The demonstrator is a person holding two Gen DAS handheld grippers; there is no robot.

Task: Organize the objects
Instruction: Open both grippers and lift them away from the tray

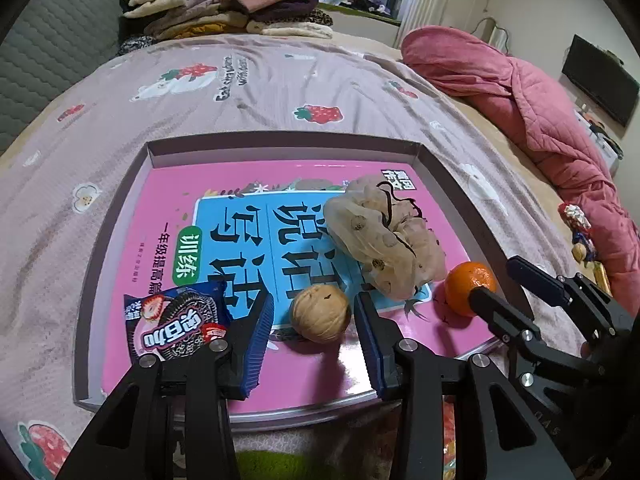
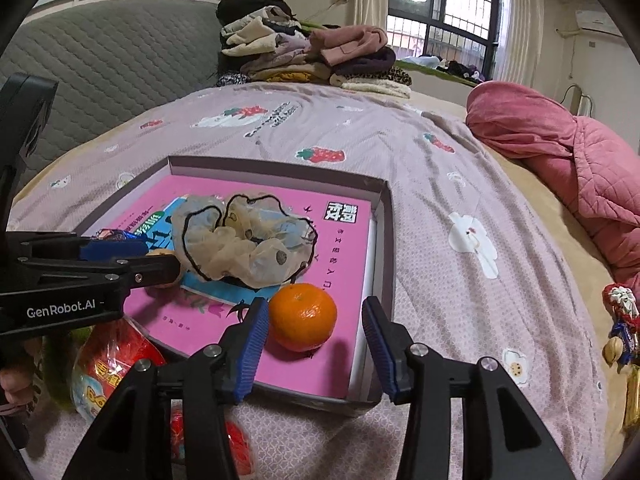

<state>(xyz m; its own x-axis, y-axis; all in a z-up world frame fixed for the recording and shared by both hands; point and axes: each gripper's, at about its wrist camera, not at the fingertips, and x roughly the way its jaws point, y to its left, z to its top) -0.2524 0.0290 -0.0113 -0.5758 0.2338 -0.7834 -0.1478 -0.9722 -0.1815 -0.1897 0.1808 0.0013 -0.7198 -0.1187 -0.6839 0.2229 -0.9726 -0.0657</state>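
A shallow grey box (image 1: 280,142) on the bed holds a pink book (image 1: 168,208). On the book lie a walnut (image 1: 320,313), an orange (image 1: 466,286), a sheer beige scrunchie (image 1: 384,236) and an Oreo packet (image 1: 176,320). My left gripper (image 1: 314,334) is open, its fingers on either side of the walnut, apart from it. My right gripper (image 2: 314,334) is open around the orange (image 2: 303,316), which rests on the book (image 2: 344,256). The scrunchie (image 2: 244,240) lies behind it. The left gripper (image 2: 132,264) also shows in the right wrist view.
A pile of folded clothes (image 1: 224,4) sits at the head of the bed. A pink quilt (image 1: 532,100) lies at the right. Small wrapped snacks (image 2: 620,320) lie on the bedspread at right. Red snack bags (image 2: 112,364) lie in front of the box.
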